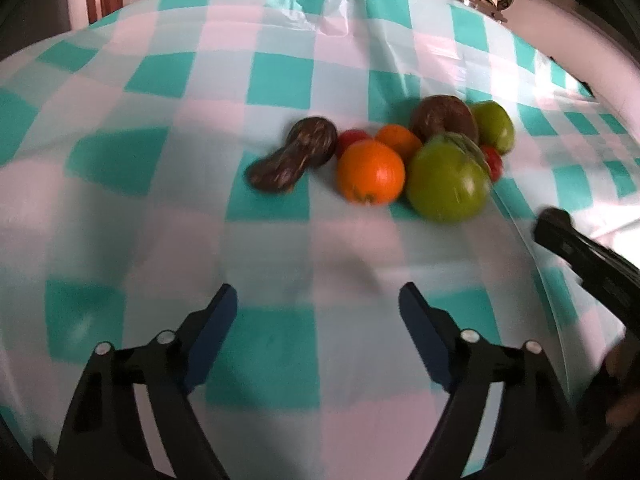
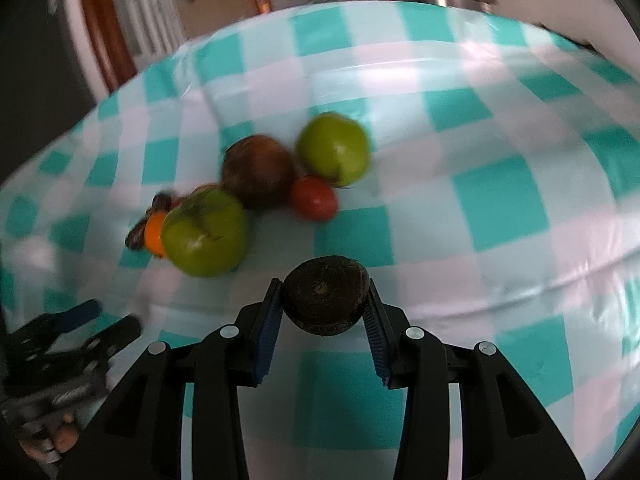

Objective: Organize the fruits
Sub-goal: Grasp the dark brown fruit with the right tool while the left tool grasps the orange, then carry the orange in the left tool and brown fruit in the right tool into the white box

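on the left, the left gripper (image 1: 316, 300) is held wide open and empty above the checked cloth of the counter (image 1: 280, 80), short of the fruit, likely kept ready for a next pick. ahead of it the fruit is gathered in one loose cluster: an elongated dark fruit (image 1: 292, 154) at the left end, then an orange (image 1: 370, 172) with a second orange (image 1: 398, 138) and a small red fruit (image 1: 352, 138) behind it, then a large green fruit (image 1: 446, 182) in front of a round brown fruit (image 1: 442, 118), with another green fruit (image 1: 494, 126) at the right end. a small red fruit (image 2: 313, 198) is seen beside the brown one. further right, the right gripper (image 2: 325, 302) is closed on a dark round fruit (image 2: 325, 300), pinched at its sides between the pads and held apart from the cluster, presumably so that it can be sorted to a separate place. no container is seen.
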Demonstrator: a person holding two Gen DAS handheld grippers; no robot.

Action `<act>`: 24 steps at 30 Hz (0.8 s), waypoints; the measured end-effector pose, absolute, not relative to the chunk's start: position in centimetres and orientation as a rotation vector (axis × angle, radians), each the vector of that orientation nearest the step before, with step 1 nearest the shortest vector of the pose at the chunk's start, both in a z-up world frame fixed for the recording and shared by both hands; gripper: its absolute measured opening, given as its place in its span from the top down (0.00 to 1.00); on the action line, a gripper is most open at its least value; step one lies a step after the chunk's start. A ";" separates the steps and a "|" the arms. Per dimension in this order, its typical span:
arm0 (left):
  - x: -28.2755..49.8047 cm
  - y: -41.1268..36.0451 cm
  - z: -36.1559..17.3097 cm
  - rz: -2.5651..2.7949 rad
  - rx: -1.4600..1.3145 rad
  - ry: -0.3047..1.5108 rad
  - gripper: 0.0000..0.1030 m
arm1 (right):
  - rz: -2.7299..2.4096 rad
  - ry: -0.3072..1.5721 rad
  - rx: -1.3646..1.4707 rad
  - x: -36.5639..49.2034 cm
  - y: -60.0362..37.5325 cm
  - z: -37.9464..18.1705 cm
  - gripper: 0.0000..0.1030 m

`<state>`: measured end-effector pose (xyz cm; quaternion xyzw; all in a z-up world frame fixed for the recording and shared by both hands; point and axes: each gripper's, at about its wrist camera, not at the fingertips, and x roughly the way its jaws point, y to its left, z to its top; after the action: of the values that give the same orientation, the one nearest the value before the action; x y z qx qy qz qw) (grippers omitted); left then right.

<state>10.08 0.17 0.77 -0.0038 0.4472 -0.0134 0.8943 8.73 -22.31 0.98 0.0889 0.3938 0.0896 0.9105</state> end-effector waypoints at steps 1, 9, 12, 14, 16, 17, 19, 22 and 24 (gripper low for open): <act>10.8 -0.2 0.6 -0.019 0.006 0.934 0.31 | 0.189 0.813 0.205 8.8 -22.7 0.9 0.61; 15.9 -2.8 0.6 -0.030 0.063 0.920 0.37 | 0.226 0.843 0.292 9.7 -23.9 0.3 0.61; 17.1 -2.8 0.8 -0.023 0.054 0.906 0.41 | 0.236 0.853 0.304 10.0 -23.9 0.1 0.61; 18.2 -2.4 0.7 -0.042 0.032 0.920 0.44 | 0.244 0.859 0.300 10.2 -23.6 0.1 0.61; 18.5 -2.3 0.8 -0.063 0.026 0.914 0.57 | 0.257 0.862 0.307 10.3 -23.6 0.0 0.61; 18.4 -2.3 1.0 -0.089 0.020 0.905 0.56 | 0.261 0.863 0.315 10.3 -23.7 -0.1 0.61; 18.2 -2.0 1.1 -0.103 -0.007 0.901 0.57 | 0.267 0.867 0.338 10.4 -24.0 -0.3 0.61; 17.2 -0.9 1.3 -0.102 -0.042 0.889 0.57 | 0.283 0.864 0.362 10.4 -24.3 -0.5 0.61; 15.9 0.1 1.5 -0.109 -0.072 0.886 0.57 | 0.286 0.863 0.378 10.5 -24.6 -0.6 0.61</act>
<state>15.92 0.11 1.45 -0.0349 0.4286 -0.0526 0.9013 10.54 -24.56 -0.55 0.1815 0.4144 0.1372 0.8812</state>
